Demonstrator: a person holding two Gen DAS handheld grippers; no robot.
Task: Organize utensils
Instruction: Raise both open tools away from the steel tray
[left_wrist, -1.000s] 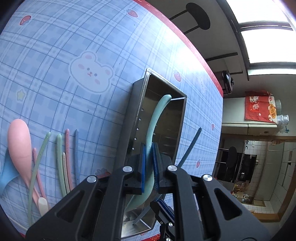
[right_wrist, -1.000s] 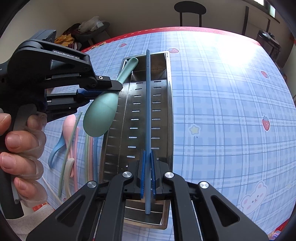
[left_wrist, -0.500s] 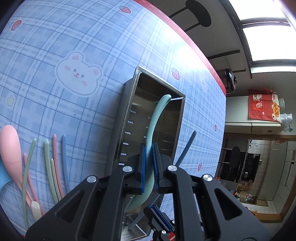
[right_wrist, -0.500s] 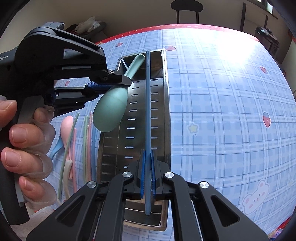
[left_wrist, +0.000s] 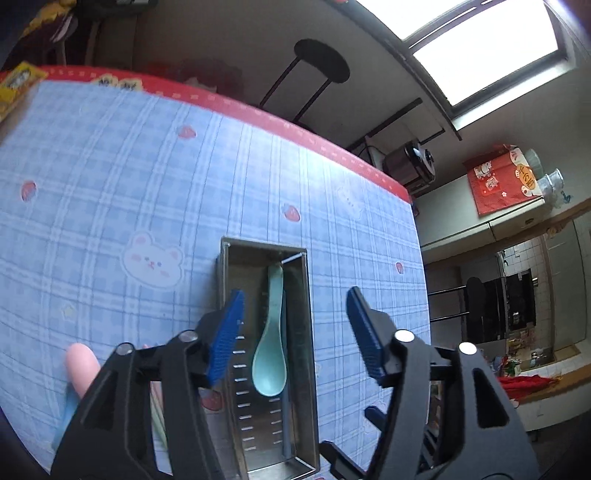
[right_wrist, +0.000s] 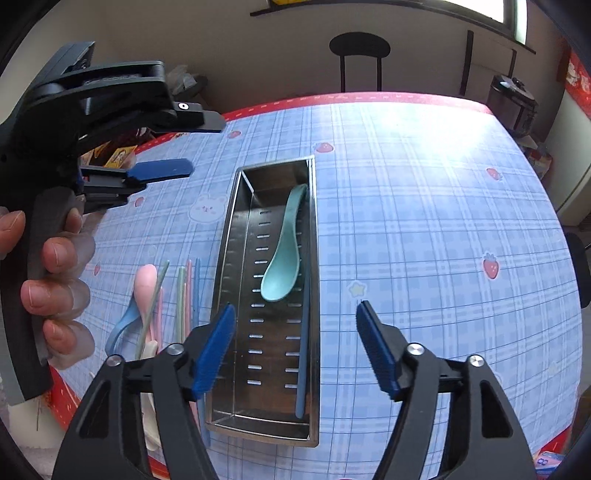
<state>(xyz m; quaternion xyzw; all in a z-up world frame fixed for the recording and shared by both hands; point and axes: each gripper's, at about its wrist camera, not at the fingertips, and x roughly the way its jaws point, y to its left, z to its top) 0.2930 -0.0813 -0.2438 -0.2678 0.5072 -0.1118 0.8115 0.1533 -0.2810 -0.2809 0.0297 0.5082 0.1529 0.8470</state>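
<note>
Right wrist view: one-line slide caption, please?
Open right tongs above the steel tray holding a teal spoon and blue chopstick; more utensils wait alongside.

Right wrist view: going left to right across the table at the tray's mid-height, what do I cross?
pink spoon → loose chopsticks → metal tray near wall → teal spoon → blue chopstick → bare tablecloth

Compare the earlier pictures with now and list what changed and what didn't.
Both grippers have just opened and let go. The left gripper dropped the green spoon, which now lies in the metal tray; the right gripper released the blue chopstick, now lying along the tray's right side. Both grippers pulled up and away from the tray. The tray and the utensils left on the tablecloth stayed where they were.
</note>
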